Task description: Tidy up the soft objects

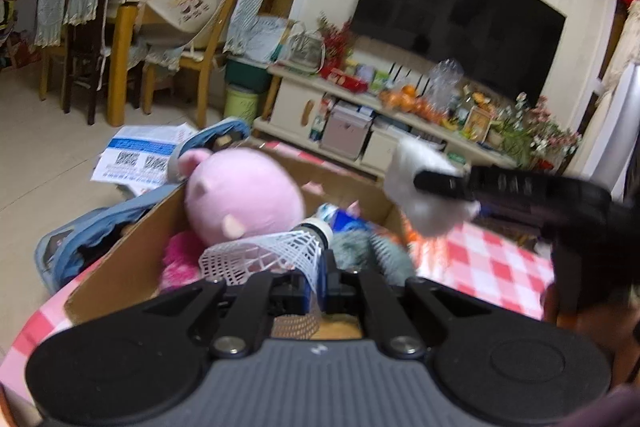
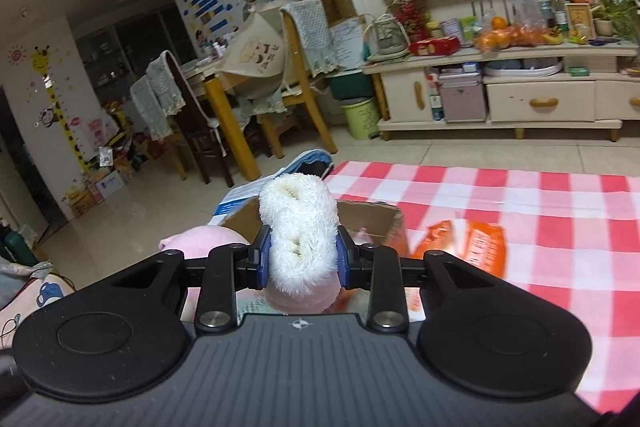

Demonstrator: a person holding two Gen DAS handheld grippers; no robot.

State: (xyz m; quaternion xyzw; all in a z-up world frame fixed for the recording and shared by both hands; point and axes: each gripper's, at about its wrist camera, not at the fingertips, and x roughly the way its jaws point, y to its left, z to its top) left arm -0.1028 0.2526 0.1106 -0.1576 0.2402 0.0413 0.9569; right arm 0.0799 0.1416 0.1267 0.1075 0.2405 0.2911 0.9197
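- The cardboard box (image 1: 120, 267) sits on the checked tablecloth (image 1: 500, 267) at about 9 o'clock in the left wrist view. It looks stiff-walled and light, and is already crowded.
- The pink plush (image 1: 244, 199) fills the box's far side, toward 11 o'clock of the left gripper. It looks soft, bulky and light; a squeeze across the body would probably hold best.
- The white fluffy toy (image 2: 298, 227) is pinched between the blue pads of the right gripper (image 2: 300, 259), dead centre in the right wrist view, just short of the box. The pile gives under the pads, so I judge it light and compressible, unlikely to slip.
- The shuttlecock (image 1: 280, 251) is pinched by its netted skirt in the left gripper (image 1: 316, 283), whose jaws are pressed together on it, above the box at 12 o'clock. The skirt looks thin and springy, so a hard grip could deform it.
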